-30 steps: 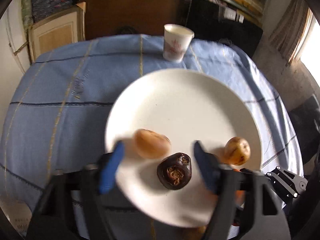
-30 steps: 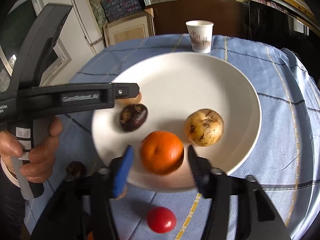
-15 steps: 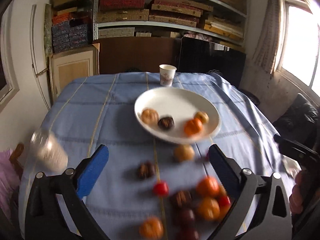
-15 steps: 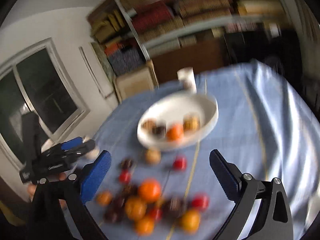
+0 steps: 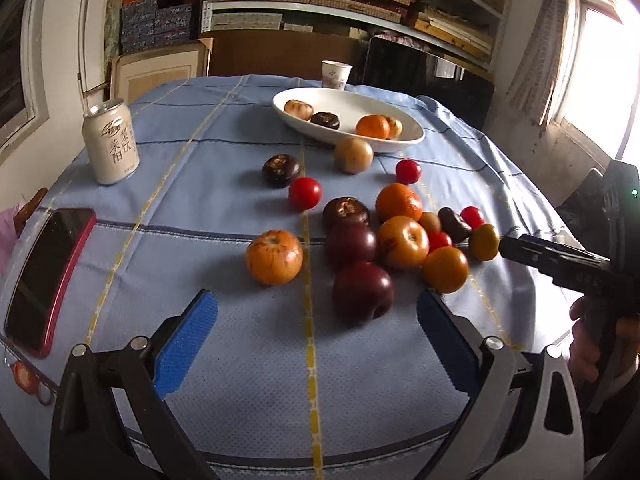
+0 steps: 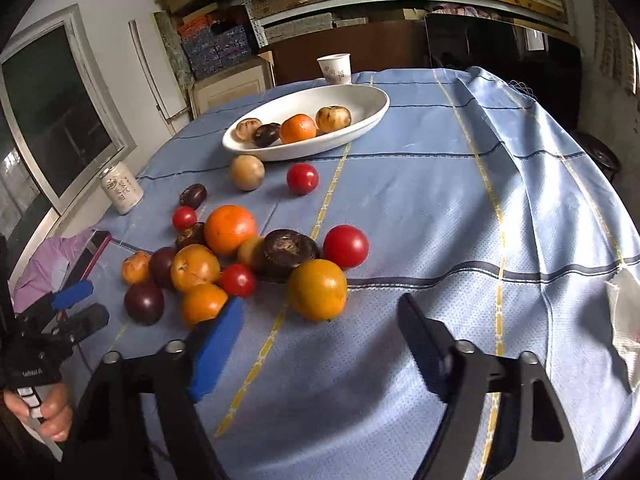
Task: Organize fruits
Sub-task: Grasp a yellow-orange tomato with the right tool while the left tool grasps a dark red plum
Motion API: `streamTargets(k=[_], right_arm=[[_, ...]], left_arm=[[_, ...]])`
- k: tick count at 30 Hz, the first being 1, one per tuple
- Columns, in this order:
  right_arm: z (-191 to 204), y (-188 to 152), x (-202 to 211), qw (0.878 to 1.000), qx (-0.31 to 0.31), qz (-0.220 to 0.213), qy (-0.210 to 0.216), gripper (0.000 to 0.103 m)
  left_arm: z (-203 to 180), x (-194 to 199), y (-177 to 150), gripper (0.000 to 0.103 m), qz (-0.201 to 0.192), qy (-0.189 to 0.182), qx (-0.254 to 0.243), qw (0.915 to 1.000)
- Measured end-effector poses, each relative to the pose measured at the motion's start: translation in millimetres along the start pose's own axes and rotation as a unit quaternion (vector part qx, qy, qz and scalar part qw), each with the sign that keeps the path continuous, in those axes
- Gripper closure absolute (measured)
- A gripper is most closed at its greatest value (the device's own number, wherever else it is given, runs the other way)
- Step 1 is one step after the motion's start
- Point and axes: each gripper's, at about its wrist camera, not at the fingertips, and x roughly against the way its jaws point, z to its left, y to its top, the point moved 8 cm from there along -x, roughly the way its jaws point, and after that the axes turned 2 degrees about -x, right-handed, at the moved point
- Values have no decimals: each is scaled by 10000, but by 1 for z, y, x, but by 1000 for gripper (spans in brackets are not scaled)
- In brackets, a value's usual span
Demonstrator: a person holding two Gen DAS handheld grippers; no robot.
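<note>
A white plate (image 5: 404, 136) (image 6: 360, 128) at the far side of the table holds several fruits, among them an orange (image 5: 372, 126) (image 6: 298, 128). A pile of loose orange, dark purple and small red fruits lies on the blue cloth in front of it. My left gripper (image 5: 316, 328) is open and empty, just short of a dark plum (image 5: 362, 292). My right gripper (image 6: 320, 348) is open and empty, just short of a yellow-orange fruit (image 6: 318, 290). The left gripper also shows in the right wrist view (image 6: 76, 304).
A drink can (image 5: 110, 142) (image 6: 122, 192) stands at the left. A phone in a red case (image 5: 44, 280) lies at the left edge. A paper cup (image 5: 336, 74) (image 6: 335, 69) stands behind the plate. A white tissue (image 6: 624, 328) lies at the right edge.
Both grippers have pulled back from over the plate to the near side of the table, low behind the fruit pile. The orange that sat between my right fingers stays on the plate.
</note>
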Motion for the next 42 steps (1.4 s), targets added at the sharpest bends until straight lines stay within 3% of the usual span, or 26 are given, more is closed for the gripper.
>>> streamTargets(k=[3,7,13,26,38,42], right_arm=[[-1,2,-7,9999,-2,76,83,40],[-2,2,-12,9998,-26,104,166,47],[-1,3,-17,9994,-69,167,283,58],[-3,4,-29,9987,-147,328,362,64],[-7,5,-28,9977,-304,305,515,65],[-11,9,-21,9961,-479,115,727,65]], left_arm=[[-4,-2,-2,5,21,-151,-54,9999],[-14,1,-2,5,-71,-362,-319,9988],[-26,-2,-2,5,-38,-393,-650,9971],[-23,-12,-2,5,165,-613,-487,9968],[-21,-16,-2,5,231,-592,-412,9971],[-18,-17,-1,5,234,-584,-328,9975]])
